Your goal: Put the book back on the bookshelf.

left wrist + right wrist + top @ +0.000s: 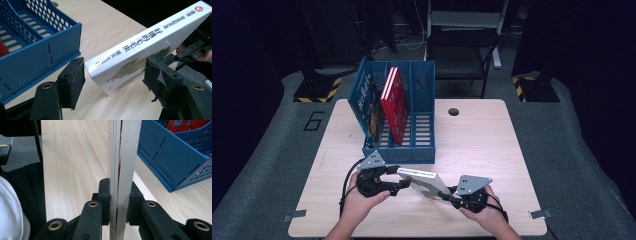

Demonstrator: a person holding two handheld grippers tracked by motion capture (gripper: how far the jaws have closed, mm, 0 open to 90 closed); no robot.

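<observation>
White book (424, 182) sits low in the centre of the high view, held off the wooden table (482, 145), tilted, spine up. Its printed spine and a green cover picture fill the middle of the left gripper view (140, 53). We see the right gripper (453, 196) clamped tight on the book's near edge; in its own view both black pads press the white covers (122, 170) from either side. Left gripper (404, 176) straddles the book's other end, jaws wide; in its own view a clear gap shows between the book and the left pad (72, 80), so no grip there. Blue file rack (399, 110) stands just beyond, upper centre, holding a red book (394, 102) and a blue book (369, 102) upright.
</observation>
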